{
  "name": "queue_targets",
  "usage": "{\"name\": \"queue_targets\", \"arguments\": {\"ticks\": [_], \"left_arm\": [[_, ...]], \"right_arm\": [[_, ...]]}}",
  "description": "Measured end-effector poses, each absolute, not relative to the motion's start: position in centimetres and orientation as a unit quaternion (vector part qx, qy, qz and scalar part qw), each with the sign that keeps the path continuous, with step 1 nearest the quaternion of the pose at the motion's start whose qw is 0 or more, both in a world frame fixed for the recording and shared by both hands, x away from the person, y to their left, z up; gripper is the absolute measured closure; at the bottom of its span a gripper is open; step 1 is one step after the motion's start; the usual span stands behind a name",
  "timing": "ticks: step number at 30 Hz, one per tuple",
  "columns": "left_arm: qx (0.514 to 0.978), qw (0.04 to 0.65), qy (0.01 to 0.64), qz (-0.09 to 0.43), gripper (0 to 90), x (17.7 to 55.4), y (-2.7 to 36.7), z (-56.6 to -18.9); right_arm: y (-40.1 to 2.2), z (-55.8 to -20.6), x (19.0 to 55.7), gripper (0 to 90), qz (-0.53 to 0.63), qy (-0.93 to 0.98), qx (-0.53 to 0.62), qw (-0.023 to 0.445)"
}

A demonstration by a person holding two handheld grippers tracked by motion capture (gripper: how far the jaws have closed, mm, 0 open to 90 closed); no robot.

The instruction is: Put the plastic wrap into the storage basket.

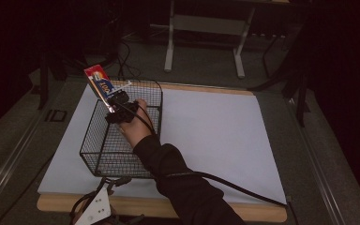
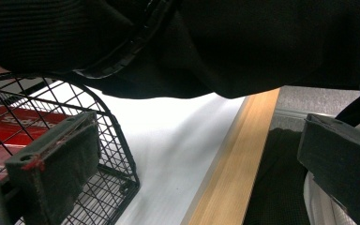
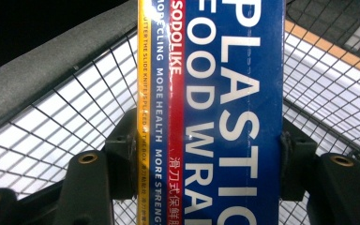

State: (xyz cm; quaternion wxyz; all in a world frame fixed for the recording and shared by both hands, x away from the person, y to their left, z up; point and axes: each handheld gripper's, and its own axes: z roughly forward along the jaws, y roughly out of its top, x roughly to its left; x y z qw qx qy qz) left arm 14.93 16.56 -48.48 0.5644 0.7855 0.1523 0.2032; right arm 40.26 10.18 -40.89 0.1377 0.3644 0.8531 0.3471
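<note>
One wire basket (image 1: 104, 145), one plastic wrap box (image 1: 100, 83), two claws, one white mat (image 1: 215, 136)

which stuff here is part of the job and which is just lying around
In use:
- wrap box, clamped in the right gripper
- wire basket, under the box
- red packs lying in the basket

Just there:
- left gripper, open at the table's near edge
- white sheet
- metal stand on the floor behind
</note>
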Motion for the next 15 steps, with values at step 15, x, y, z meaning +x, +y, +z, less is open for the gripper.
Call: {"name": "queue_targets", "arguments": {"ticks": [15], "left_arm": [[0.789, 0.559, 0.152, 0.203, 0.1, 15.1, 16.3, -48.6]], "right_arm": [[8.7, -42.3, 39.6, 38.1, 0.324, 0.873, 0.353, 0.092]]}}
